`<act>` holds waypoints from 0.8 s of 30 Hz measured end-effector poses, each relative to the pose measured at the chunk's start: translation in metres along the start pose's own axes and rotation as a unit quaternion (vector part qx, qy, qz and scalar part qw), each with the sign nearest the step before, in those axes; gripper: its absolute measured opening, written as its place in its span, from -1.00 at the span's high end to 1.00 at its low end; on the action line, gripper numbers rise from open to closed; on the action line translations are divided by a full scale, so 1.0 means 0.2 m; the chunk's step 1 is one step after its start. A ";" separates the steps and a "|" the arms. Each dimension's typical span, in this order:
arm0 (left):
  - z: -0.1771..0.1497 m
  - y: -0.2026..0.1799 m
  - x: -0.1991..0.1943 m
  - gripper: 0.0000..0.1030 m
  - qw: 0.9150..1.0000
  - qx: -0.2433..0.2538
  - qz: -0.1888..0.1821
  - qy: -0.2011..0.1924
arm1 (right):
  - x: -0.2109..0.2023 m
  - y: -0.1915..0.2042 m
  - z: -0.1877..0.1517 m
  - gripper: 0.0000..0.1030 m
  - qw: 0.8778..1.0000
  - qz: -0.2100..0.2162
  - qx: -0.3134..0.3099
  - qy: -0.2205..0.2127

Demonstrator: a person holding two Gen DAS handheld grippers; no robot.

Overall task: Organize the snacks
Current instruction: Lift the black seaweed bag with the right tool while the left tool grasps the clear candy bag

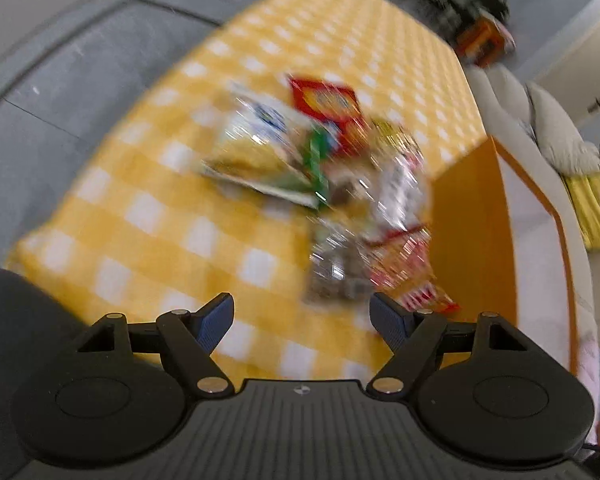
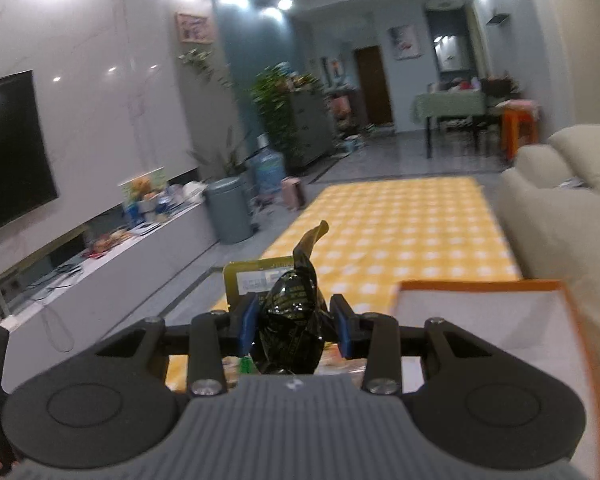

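Right now your widest surroundings are a living room: a dark television (image 2: 8,148) on the pale wall, a beige sofa (image 2: 560,208) opposite, and between them a long table under a yellow checked tablecloth (image 2: 400,232). At the near end of it stands an orange-rimmed box (image 2: 540,320) with a white inside, which I judge to be where the snacks are meant to go. Beside that box a loose pile of snack packets (image 1: 324,176) lies on the cloth, blurred in the left wrist view, with a red packet (image 1: 324,100) at its far edge and a pale yellow-and-green bag (image 1: 260,152) to one side. Your left gripper (image 1: 302,316) hangs above the pile with its jaws spread apart and nothing between them. Your right gripper (image 2: 296,328) has its blue pads pressed against a black crinkled packet (image 2: 292,328), lifted clear of the table, one twisted corner sticking up; a second, olive-edged label shows just behind it, and I cannot tell whether that is part of the same packet. Such film wrappers are likely light, soft and slippery, and their contents may crush, so squeeze gently and take them across the bulging middle or by a sealed edge. The cloth could slide or bunch if you drag anything along it.
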State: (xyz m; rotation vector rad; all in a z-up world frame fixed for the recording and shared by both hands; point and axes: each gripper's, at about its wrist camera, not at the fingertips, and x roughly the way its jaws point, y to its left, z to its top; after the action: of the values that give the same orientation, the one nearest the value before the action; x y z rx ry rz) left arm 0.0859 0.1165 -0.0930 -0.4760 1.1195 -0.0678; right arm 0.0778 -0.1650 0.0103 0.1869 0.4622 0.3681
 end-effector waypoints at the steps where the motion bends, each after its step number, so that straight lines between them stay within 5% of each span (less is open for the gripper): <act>1: 0.01 -0.02 0.03 -0.76 1.000 -0.002 -0.002 0.010 | -0.02 -0.03 0.00 0.27 1.000 -0.007 -0.001 0.000; 10: 0.11 -0.20 0.30 -0.76 0.998 0.055 0.026 0.015 | -0.08 -0.17 0.00 0.27 0.999 -0.013 0.041 -0.012; 13: 0.12 -0.22 0.39 -0.76 0.995 0.078 0.067 0.014 | -0.08 -0.19 -0.01 0.27 0.999 -0.007 0.045 -0.017; 18: 0.11 -0.21 0.46 -0.75 0.996 0.081 0.043 0.007 | -0.08 -0.17 -0.02 0.27 0.999 0.000 0.036 -0.017; 22: 0.10 -0.20 0.49 -0.60 0.993 0.096 0.062 -0.016 | -0.05 -0.16 -0.03 0.27 0.999 -0.002 0.037 -0.002; 24: 0.10 -0.19 0.48 -0.26 0.995 0.086 0.039 -0.011 | -0.03 -0.18 -0.03 0.26 0.999 -0.007 0.042 0.005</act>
State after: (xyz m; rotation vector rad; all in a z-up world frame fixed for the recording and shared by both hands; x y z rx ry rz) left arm 0.1529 0.0618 -0.1534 -0.2787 1.0999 -0.0894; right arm 0.0810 -0.2009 -0.0013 0.2637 0.4892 0.3366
